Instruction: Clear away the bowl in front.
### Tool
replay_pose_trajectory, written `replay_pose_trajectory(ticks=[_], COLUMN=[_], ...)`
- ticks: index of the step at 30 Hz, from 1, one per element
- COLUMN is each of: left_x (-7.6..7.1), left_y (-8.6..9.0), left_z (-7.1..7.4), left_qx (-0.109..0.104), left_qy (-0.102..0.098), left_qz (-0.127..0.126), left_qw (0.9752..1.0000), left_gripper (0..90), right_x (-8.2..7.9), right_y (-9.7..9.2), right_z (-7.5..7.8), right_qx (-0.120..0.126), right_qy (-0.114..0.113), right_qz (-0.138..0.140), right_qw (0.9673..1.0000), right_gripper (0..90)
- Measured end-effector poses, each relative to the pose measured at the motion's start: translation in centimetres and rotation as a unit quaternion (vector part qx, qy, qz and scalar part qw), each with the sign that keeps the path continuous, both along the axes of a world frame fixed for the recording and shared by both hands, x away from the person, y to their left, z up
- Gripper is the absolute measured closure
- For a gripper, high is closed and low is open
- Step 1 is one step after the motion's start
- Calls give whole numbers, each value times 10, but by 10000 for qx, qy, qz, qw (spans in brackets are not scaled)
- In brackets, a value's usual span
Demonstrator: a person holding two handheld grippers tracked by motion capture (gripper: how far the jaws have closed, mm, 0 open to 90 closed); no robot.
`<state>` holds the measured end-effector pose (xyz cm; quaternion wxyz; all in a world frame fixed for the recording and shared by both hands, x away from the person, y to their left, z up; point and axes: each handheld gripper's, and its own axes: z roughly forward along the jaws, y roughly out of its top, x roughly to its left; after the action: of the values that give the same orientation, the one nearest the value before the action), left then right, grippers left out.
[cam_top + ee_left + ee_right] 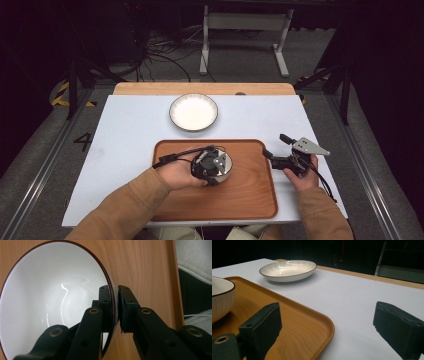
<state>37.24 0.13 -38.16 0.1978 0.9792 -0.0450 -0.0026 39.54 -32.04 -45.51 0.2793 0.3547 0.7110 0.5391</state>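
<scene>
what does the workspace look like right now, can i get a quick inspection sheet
Surface: white table top with a wooden strip at its far edge.
Job's things: wooden tray at the near edge; bowl on it; empty plate beyond the tray.
Clutter: nothing seen.
Grippers: left gripper shut on the bowl's rim; right gripper open at the tray's right edge.
Cables: one trails from each gripper; more lie on the floor beyond.
Surroundings: dark room, white stand behind the table.

My sleeves (125, 207) are tan. Both grippers are black, brass-coloured screws (94, 311) on the left. A grey three-cornered plate (309, 146) tops the right.
</scene>
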Motion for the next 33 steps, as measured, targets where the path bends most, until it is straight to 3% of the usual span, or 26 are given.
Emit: replay_pose_trajectory(ticks=[5,23,26,33], left_x=[-1,-2,-3,-5], left_y=[-1,-1,-2,-3], left_z=[0,-5,-8,-12], left_qx=[53,268,421,402], left_qy=[-44,290,368,499], left_qz=[-11,71,38,9], left_qw=[10000,9992,9984,9979], left_gripper=[821,824,809,786], right_x=[0,0,0,0], right_y=[0,0,0,0], right_z=[0,0,0,0], right_qx=[-7,-13,-10,-12], right_qy=[-11,-3,-11,-12], right_qz=[3,-4,-1,0], right_qw=[10000,10000,10000,10000], right_gripper=[85,85,85,85])
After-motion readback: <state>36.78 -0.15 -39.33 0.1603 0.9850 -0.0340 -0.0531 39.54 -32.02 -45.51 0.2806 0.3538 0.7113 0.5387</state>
